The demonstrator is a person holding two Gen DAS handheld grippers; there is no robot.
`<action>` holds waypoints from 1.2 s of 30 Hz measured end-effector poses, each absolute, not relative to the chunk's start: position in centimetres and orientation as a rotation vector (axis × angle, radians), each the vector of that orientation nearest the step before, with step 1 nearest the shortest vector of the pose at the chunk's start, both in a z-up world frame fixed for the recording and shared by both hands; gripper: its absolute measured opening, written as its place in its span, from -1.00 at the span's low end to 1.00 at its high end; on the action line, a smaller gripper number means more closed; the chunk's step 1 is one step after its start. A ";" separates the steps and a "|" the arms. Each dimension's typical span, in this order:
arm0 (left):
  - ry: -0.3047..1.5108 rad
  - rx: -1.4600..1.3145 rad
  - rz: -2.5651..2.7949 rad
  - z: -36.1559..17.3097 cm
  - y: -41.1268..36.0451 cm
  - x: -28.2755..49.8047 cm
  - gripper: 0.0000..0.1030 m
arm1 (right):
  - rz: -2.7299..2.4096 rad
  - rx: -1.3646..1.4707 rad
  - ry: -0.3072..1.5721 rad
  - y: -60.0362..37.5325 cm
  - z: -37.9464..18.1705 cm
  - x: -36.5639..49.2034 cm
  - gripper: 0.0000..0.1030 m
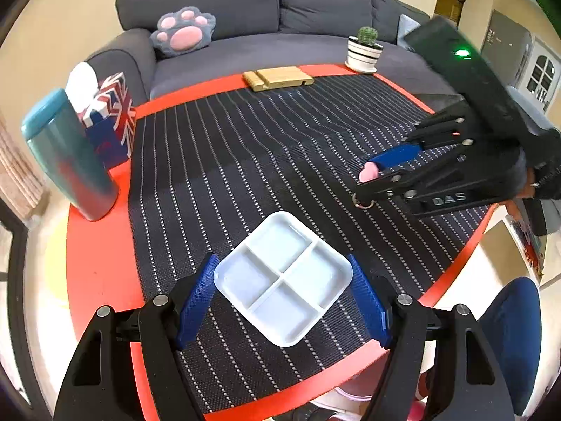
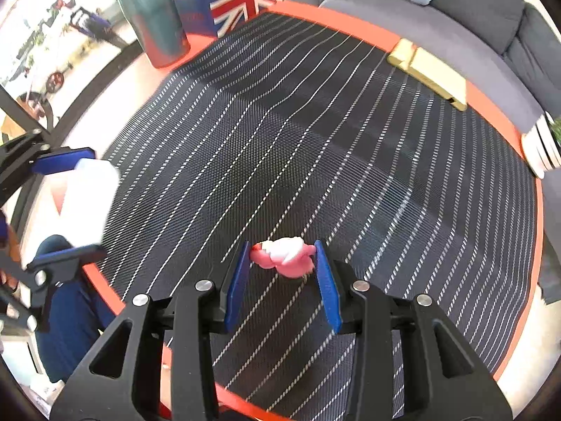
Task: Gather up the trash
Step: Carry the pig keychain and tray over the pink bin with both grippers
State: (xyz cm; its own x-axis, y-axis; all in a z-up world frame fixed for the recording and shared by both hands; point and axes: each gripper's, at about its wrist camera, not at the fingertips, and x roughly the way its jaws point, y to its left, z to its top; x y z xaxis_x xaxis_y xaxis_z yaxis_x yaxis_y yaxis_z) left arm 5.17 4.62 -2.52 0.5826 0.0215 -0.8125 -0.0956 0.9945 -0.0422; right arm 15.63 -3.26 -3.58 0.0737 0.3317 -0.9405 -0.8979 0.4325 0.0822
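Item: pink wrapper (image 2: 285,256), crumpled, trash. I am clamping it between the blue pads of my right gripper (image 2: 283,258); both pads are touching it at the fingertips, and it appears to be sitting just clear of the striped mat (image 2: 315,122), though I am not able to confirm the gap.

Item: white tray (image 1: 282,279), four compartments, all showing bare. I am holding it with my left gripper (image 1: 282,296), jaws spread wide and pressing its two opposite corners.

Position: in the left view the right gripper is hanging ahead and to the right of the tray, well apart.

Status: pickup is looking done; delivery into the tray is remaining. No other trash is showing on the mat.
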 end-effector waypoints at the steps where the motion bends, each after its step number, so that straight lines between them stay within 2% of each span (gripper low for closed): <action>1: 0.943 -0.083 0.065 -2.4 4.4 5.1 0.38 | 1.019 -0.611 1.128 -3.9 -3.1 15.2 -0.27; 13: 0.898 -0.044 -0.009 -0.5 0.4 4.0 0.38 | 1.084 -0.545 1.014 -9.4 0.6 10.4 -0.28; 25: 0.865 -0.007 -0.074 -0.2 -3.2 0.9 0.38 | 1.113 -0.485 0.943 -14.7 1.7 5.3 -0.28; 36: 0.865 -0.022 -0.109 -1.0 -4.7 -1.8 0.38 | 1.145 -0.465 1.008 -18.6 -0.8 1.2 -0.28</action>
